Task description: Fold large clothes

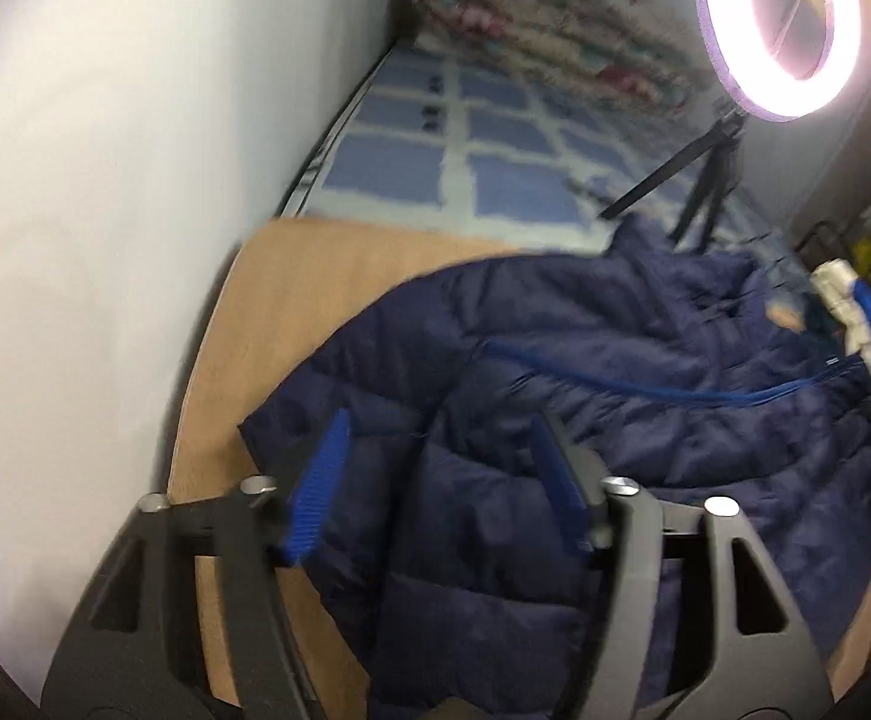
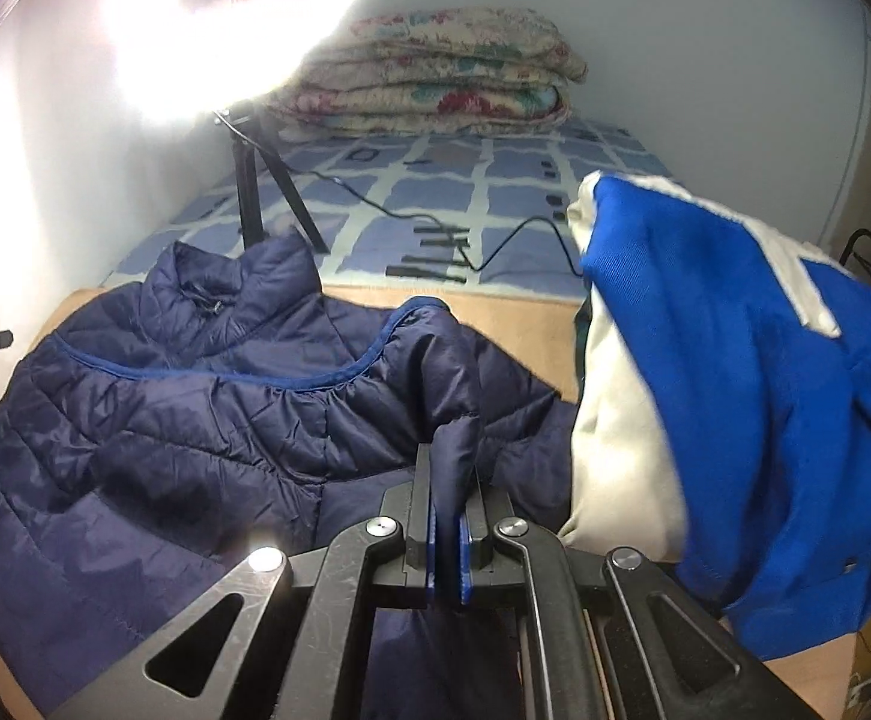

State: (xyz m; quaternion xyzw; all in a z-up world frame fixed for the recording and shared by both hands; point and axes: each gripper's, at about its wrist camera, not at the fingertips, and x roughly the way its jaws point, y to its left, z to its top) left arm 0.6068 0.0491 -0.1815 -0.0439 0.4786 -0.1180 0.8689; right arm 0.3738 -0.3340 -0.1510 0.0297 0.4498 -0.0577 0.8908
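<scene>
A navy quilted puffer jacket (image 1: 585, 408) lies spread on a light wooden table (image 1: 291, 312). It also shows in the right wrist view (image 2: 165, 420), collar toward the bed. My left gripper (image 1: 441, 468) is open, its blue pads hovering over the jacket's lower part. My right gripper (image 2: 450, 480) is shut on a raised fold of the jacket's sleeve or edge, lifted a little above the table (image 2: 525, 324).
A blue and white garment (image 2: 735, 390) is piled at the table's right side. Behind the table is a bed with a blue checked sheet (image 2: 495, 192), a folded floral quilt (image 2: 435, 72), a ring light (image 1: 777, 30) on a tripod (image 2: 255, 192) and a black cable.
</scene>
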